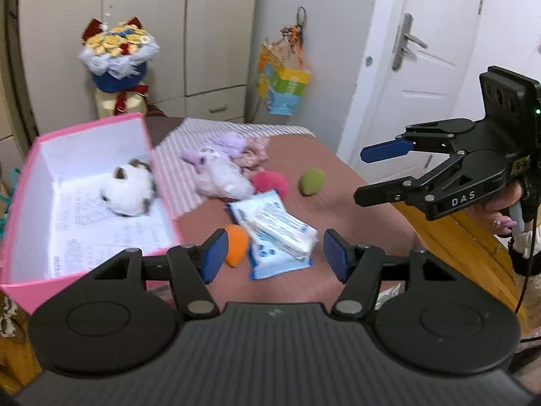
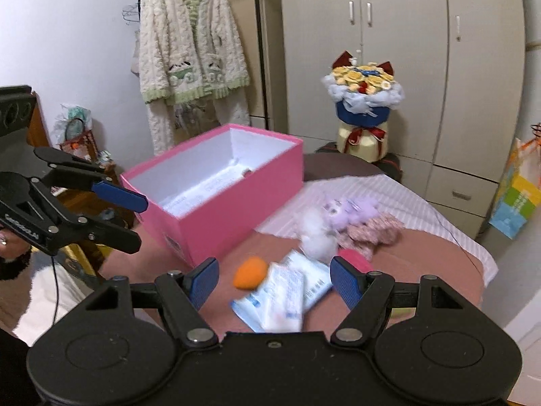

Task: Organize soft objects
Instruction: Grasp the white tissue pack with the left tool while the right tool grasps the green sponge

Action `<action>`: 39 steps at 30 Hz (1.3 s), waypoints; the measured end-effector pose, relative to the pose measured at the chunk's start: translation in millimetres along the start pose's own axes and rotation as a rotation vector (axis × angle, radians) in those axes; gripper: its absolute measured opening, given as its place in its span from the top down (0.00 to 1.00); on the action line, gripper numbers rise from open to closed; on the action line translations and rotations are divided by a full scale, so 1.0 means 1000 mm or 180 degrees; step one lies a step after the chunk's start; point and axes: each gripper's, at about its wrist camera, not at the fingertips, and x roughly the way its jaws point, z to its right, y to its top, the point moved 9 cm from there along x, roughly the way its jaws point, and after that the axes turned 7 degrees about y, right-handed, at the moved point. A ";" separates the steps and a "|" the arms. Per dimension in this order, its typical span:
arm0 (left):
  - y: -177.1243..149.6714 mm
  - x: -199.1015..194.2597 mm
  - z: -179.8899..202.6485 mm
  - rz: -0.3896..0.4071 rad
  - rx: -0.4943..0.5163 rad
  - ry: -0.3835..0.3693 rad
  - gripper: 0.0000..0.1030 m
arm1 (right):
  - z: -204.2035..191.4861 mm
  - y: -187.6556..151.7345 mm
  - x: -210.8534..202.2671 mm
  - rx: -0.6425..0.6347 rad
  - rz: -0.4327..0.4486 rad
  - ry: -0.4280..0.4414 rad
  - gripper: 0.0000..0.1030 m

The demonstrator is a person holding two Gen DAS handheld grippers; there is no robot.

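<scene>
Nearest the left gripper (image 1: pixel 274 253), spread wide with nothing held: 2 white-and-blue tissue packs (image 1: pixel 275 233) stacked crosswise on the brown tabletop (image 1: pixel 338 182), orange egg-shaped sponge (image 1: pixel 235 245) touching their left edge. Right gripper (image 2: pixel 274 282) likewise wide, holding nothing. Just beyond: pink pompom (image 1: pixel 270 182), green sponge (image 1: pixel 312 181) apart to its right. Farther back, on striped cloth (image 1: pixel 184 155): pale purple plush (image 1: pixel 216 172), blurred. Left of all, inside open pink box (image 1: pixel 88 277): white-and-grey plush cat (image 1: pixel 130 187).
</scene>
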 end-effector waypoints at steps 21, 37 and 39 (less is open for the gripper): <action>-0.023 0.110 0.038 0.0054 0.0229 -0.0001 0.22 | 0.095 -0.063 0.041 0.0304 0.0206 -0.0342 0.25; -0.020 0.147 0.043 0.0268 0.0664 0.0099 0.05 | 0.137 -0.069 0.077 0.0429 0.0197 -0.0431 0.22; -0.020 0.151 0.043 0.0266 0.0695 0.0106 0.05 | 0.139 -0.069 0.081 0.0433 0.0173 -0.0438 0.22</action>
